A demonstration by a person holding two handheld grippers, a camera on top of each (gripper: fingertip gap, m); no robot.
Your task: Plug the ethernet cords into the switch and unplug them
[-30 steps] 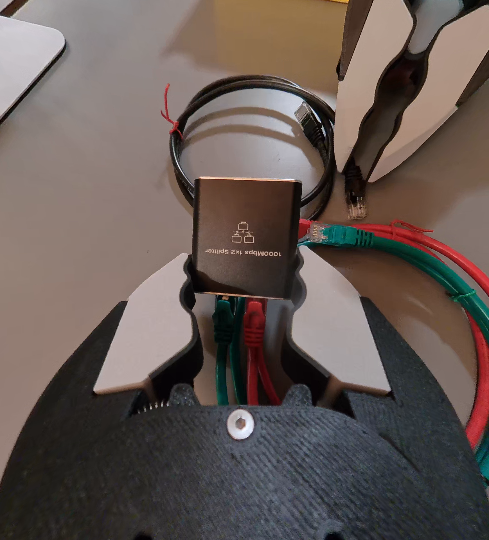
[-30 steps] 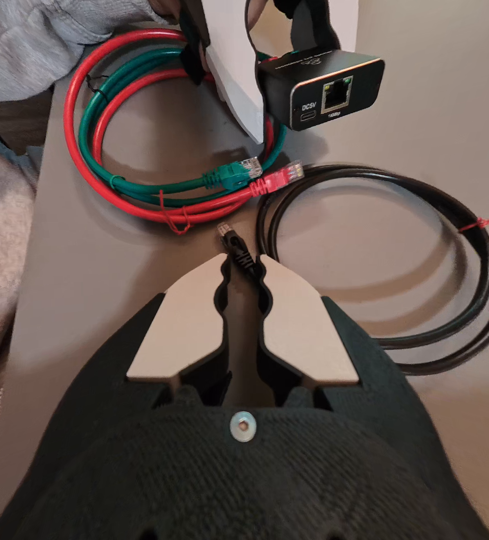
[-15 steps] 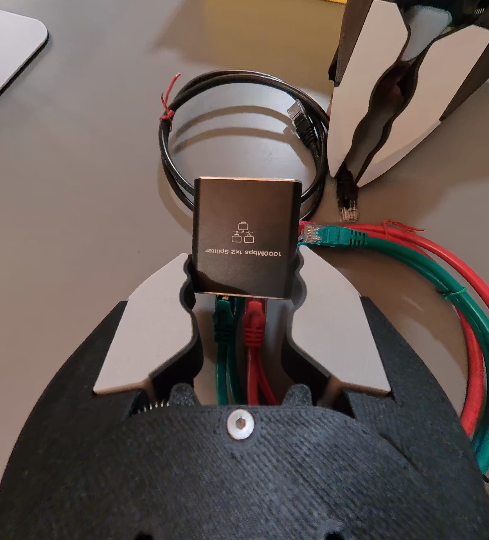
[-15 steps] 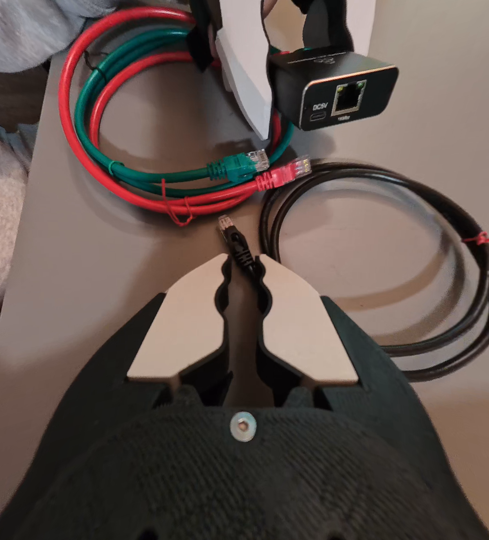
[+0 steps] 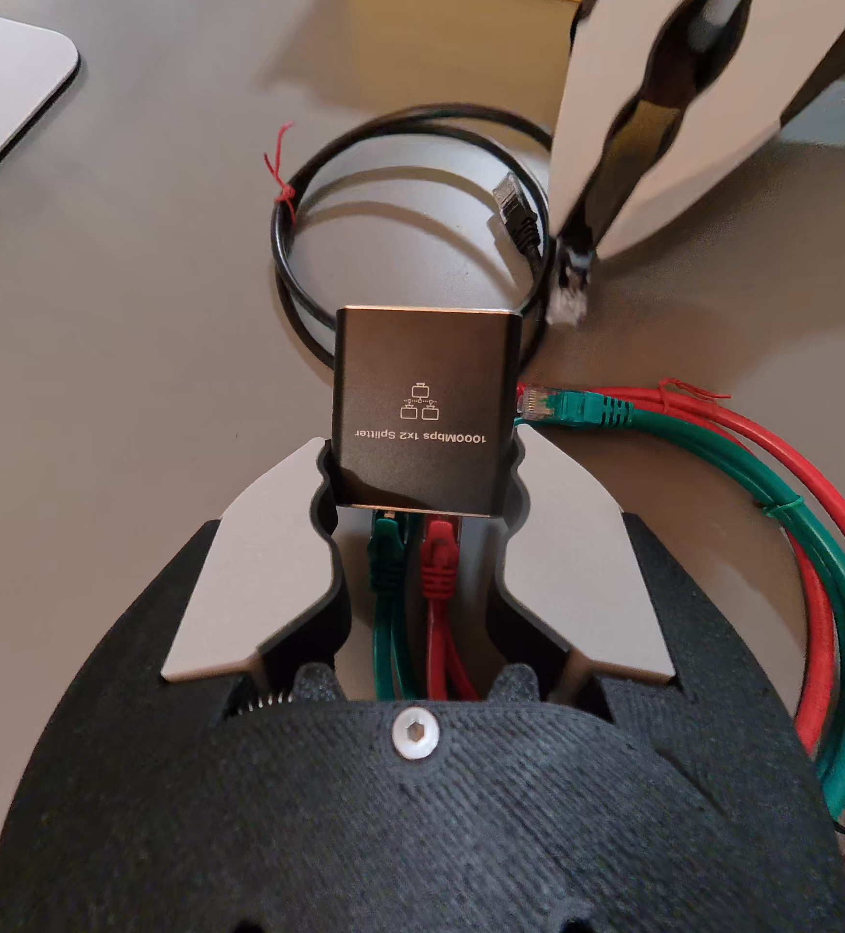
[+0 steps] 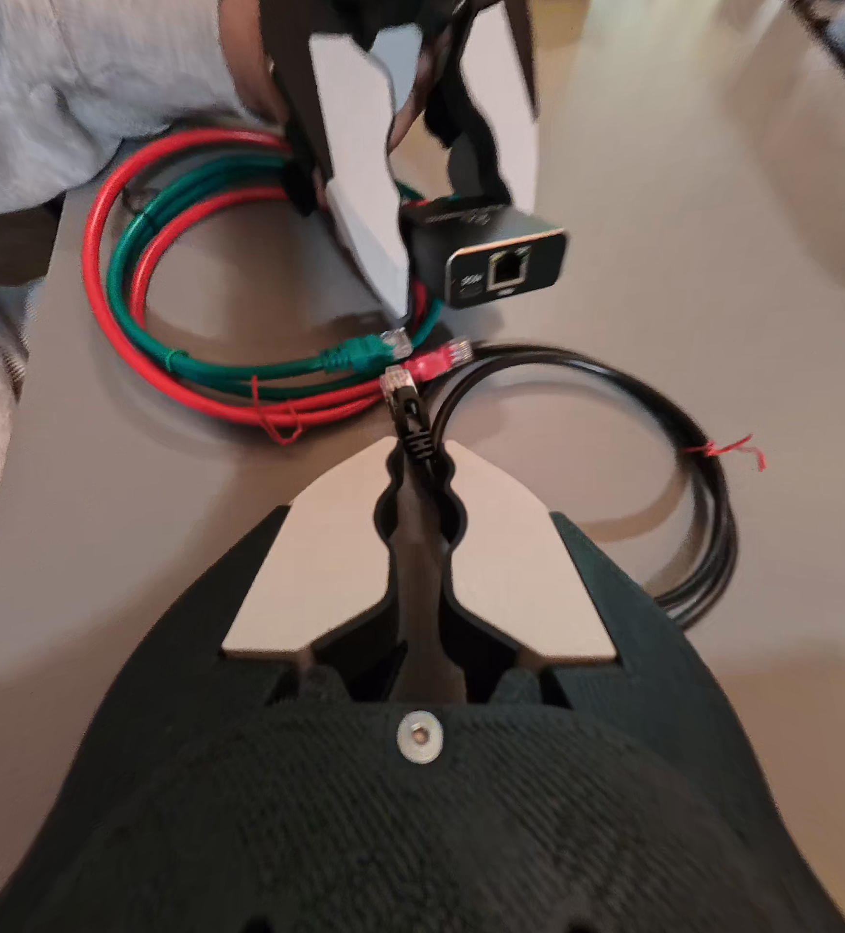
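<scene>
My left gripper (image 5: 420,454) is shut on the black switch (image 5: 423,414) and holds it just above the table. A green plug (image 5: 385,550) and a red plug (image 5: 439,560) sit in the switch's near side. My right gripper (image 6: 420,449) is shut on the black cord's plug (image 6: 402,399), which points toward the switch (image 6: 501,257) and its empty front port (image 6: 508,267). In the left wrist view this plug (image 5: 571,282) is just right of the switch's far end. The black cord (image 6: 713,505) lies coiled on the table.
The green cord (image 6: 157,323) and red cord (image 6: 102,303) lie coiled on the grey table (image 5: 107,353), with their free plugs, green (image 5: 566,406) and red (image 6: 440,358), beside the switch. A pale flat pad (image 5: 1,86) lies far left. A person's grey sleeve (image 6: 82,101) is behind the left gripper.
My right gripper has moved forward with the black plug, closer to the switch's front port. The left gripper still holds the switch in the same grip.
</scene>
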